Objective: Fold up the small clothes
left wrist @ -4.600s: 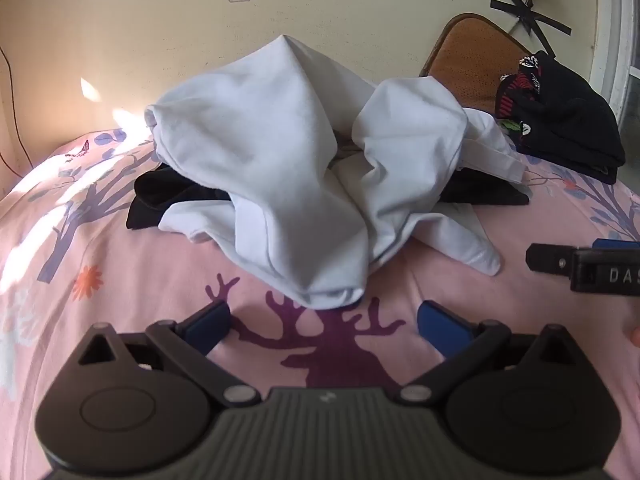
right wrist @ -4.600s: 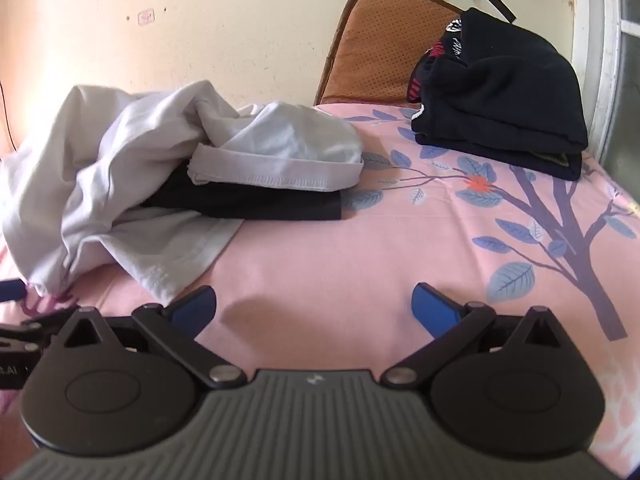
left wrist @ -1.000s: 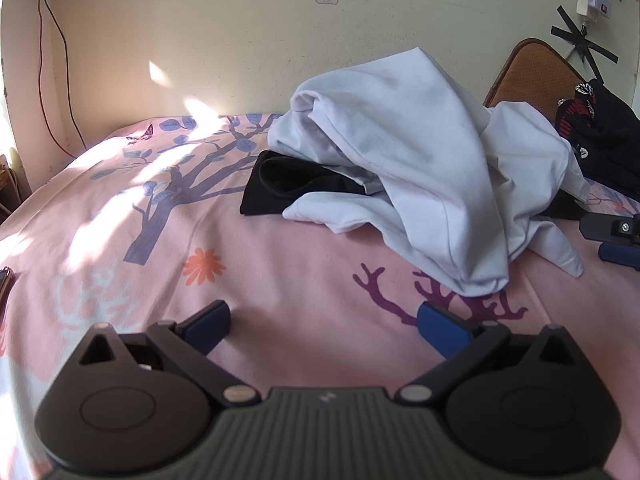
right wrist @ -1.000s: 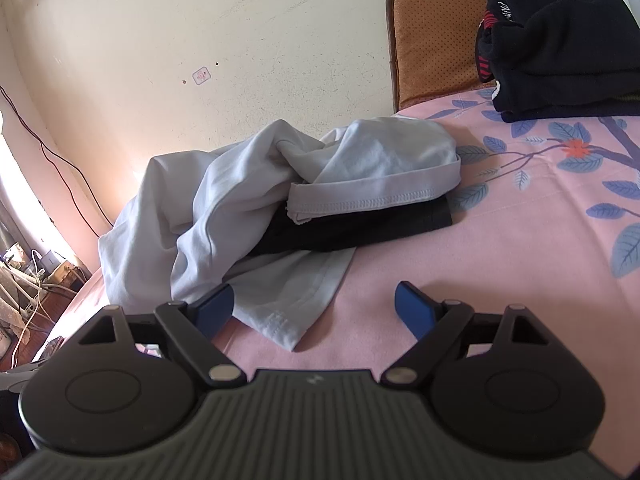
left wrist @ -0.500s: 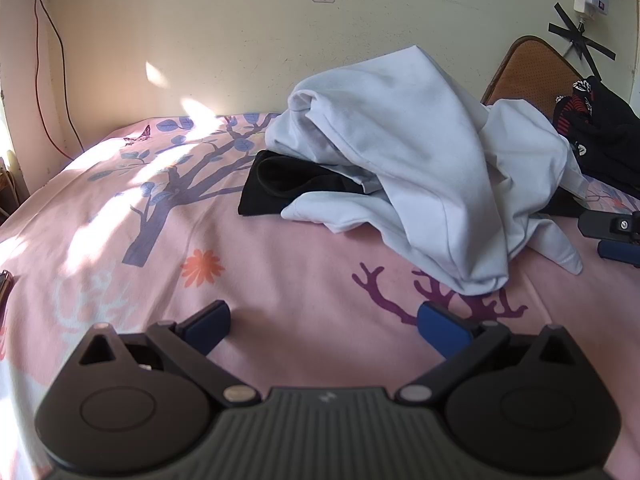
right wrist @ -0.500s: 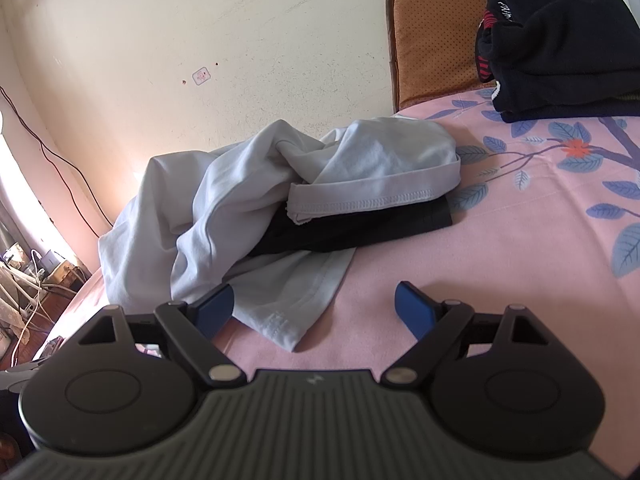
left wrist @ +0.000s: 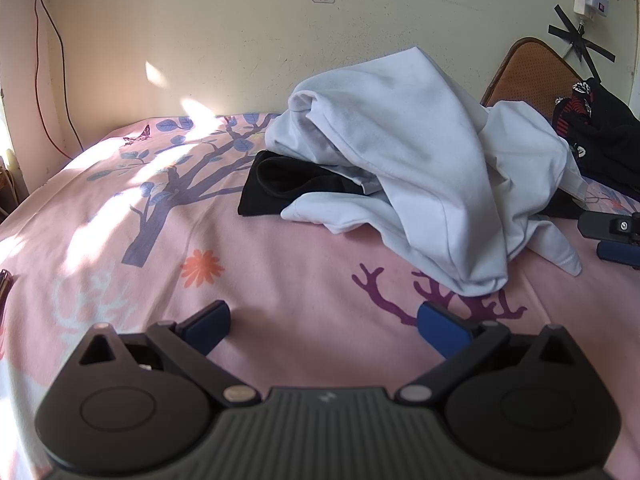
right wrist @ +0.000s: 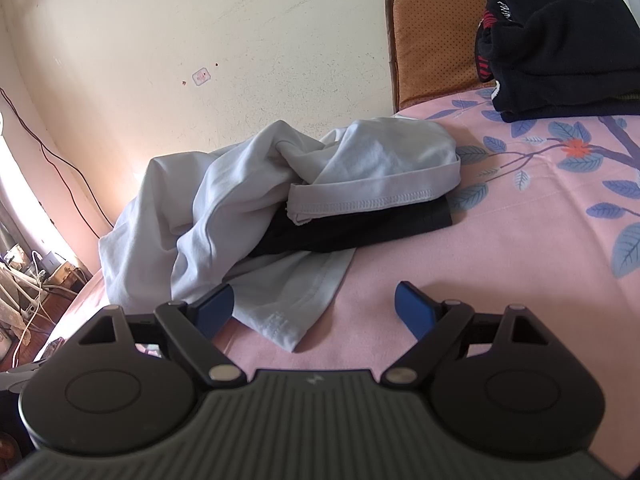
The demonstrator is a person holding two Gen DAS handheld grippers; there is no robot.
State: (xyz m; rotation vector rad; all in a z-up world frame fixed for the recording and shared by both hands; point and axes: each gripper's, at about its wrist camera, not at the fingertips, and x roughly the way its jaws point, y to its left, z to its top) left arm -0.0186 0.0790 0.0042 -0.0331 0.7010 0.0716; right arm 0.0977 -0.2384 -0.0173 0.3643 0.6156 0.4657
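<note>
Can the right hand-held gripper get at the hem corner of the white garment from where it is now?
Probably yes. The right hand-held gripper is open, and the white garment has its hem corner lying loose on the bedsheet just ahead, unobstructed.

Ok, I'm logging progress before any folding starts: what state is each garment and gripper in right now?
White garment: crumpled, unfolded, heaped over the black one.
Black garment: lying flat, mostly covered by the white one.
Dark clothes pile: stacked at the far corner by the chair.
Left gripper: open, empty, above the bedsheet.
Right gripper: open, empty, at the white garment's hem.
</note>
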